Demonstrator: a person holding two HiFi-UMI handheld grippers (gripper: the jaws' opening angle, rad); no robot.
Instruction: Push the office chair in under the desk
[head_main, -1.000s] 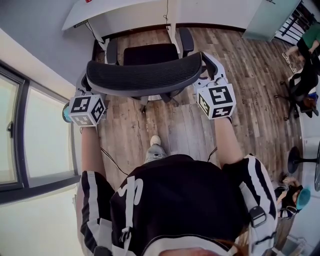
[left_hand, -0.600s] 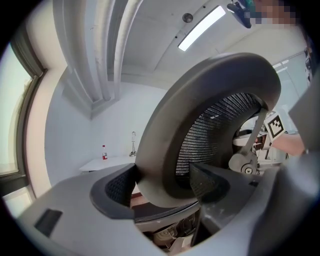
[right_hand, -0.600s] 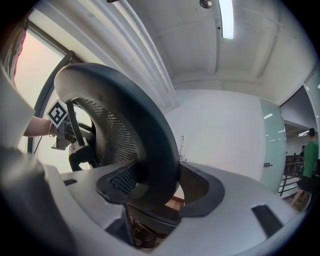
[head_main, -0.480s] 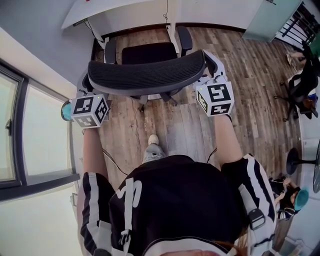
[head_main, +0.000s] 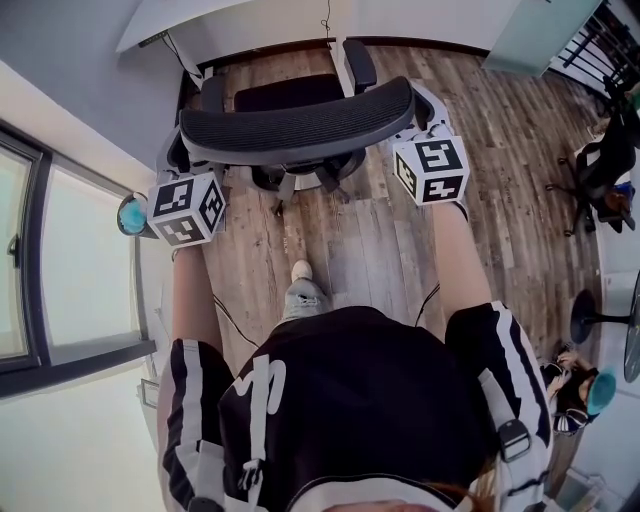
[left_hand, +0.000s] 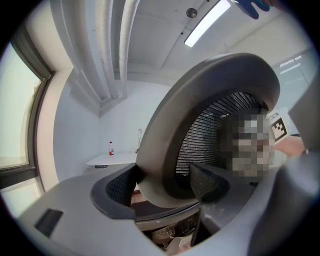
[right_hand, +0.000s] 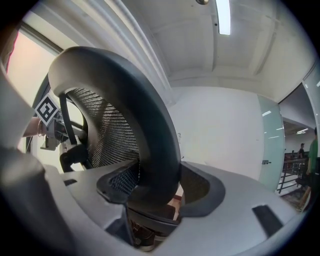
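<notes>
— What does the head view give you?
— I see the black mesh-backed office chair (head_main: 295, 125) on the wood-plank floor (head_main: 360, 250). Its seat reaches the front edge of the white desk (head_main: 240, 20), with the backrest towards me. The left gripper (head_main: 180, 155) is on the backrest's left end and the right gripper (head_main: 415, 115) on its right end. A thin cable (head_main: 222, 312) lies on the floor behind the chair. A window (head_main: 60, 260) runs along the left, and another dark chair (head_main: 600, 170) stands well apart at the right.
— Left gripper view?
— Its jaws are clamped narrowly on the backrest's curved rim, one pad on each side. Beyond, a small red-topped bottle (left_hand: 111, 148) stands on the desk.
— Right gripper view?
— Here too I see the jaws closed on the rim, with mesh to their left and a plain white wall (right_hand: 225, 125) beyond.
</notes>
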